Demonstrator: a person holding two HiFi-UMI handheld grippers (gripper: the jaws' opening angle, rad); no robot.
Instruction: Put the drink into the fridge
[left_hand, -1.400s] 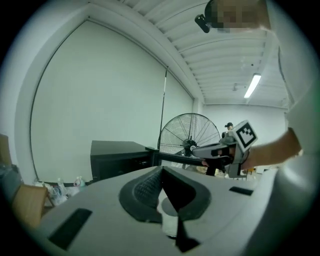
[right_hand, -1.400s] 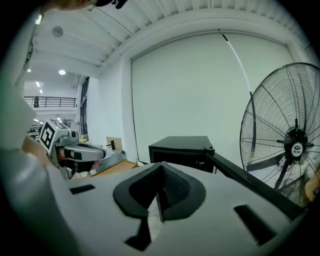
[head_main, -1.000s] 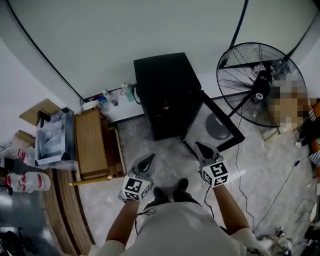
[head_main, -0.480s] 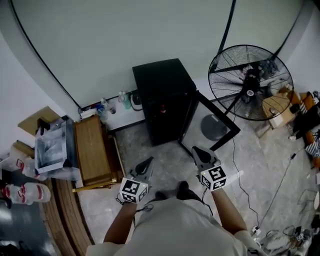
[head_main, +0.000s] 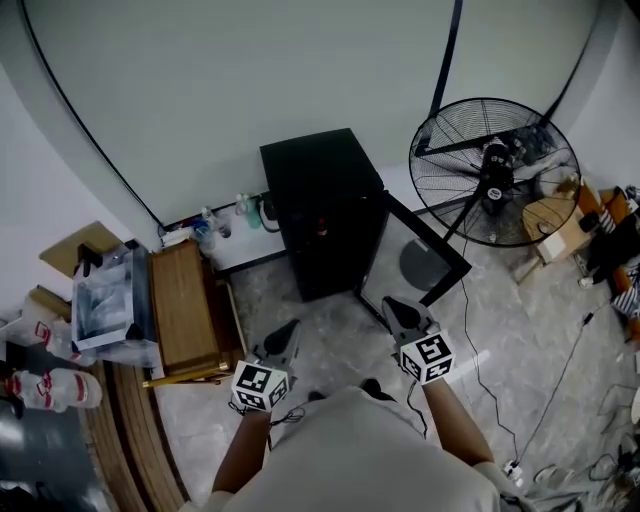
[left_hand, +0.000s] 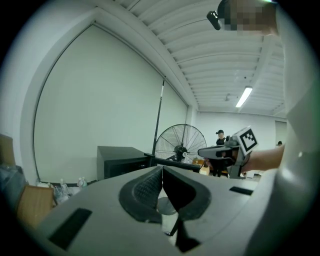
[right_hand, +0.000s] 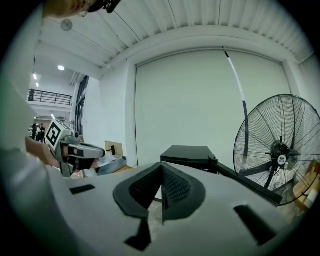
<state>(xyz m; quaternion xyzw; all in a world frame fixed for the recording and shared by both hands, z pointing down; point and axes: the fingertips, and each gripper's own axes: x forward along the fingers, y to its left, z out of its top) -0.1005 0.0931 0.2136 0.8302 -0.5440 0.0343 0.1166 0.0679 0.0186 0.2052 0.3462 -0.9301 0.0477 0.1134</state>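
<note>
Fridge (head_main: 320, 195) interior dark, contents indistinct

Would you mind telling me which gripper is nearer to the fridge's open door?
Right. In the head view the right gripper sits just below the open door; the left gripper is farther away, down and to its left.
</note>
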